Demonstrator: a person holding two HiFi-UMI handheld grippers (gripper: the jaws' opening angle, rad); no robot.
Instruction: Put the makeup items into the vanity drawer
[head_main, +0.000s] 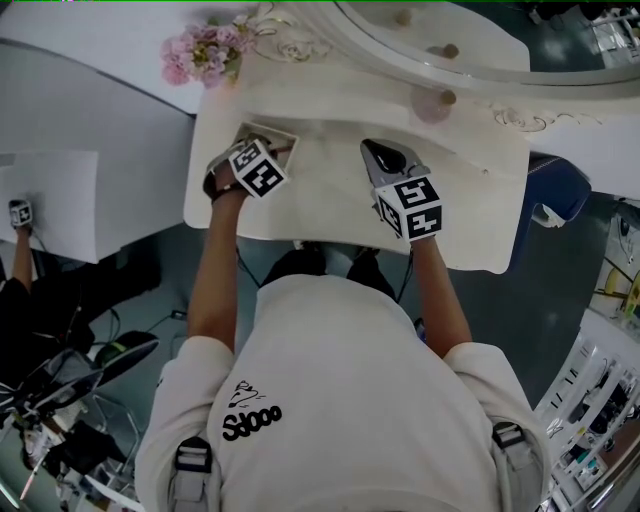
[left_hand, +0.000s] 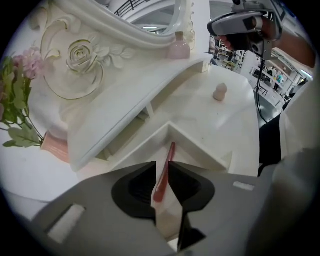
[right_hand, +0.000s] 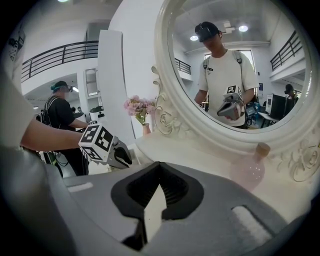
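Left gripper view: left gripper (left_hand: 162, 164) narrowly parted, red makeup stick (left_hand: 166, 167) loose between, over drawer (left_hand: 200, 150); right gripper (right_hand: 158, 176) closed, empty.

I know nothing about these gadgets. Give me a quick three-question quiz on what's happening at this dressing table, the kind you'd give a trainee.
1. True or false: the right claw is gripping a makeup item.
2. What sits between the jaws of the left claw, over the open drawer? A) a slim red stick B) a round sponge C) a comb
3. Fill in: the pink flowers stand at the person's ____ end of the vanity.

Key: 1 false, it is shut and empty. 2 A. 3 left.
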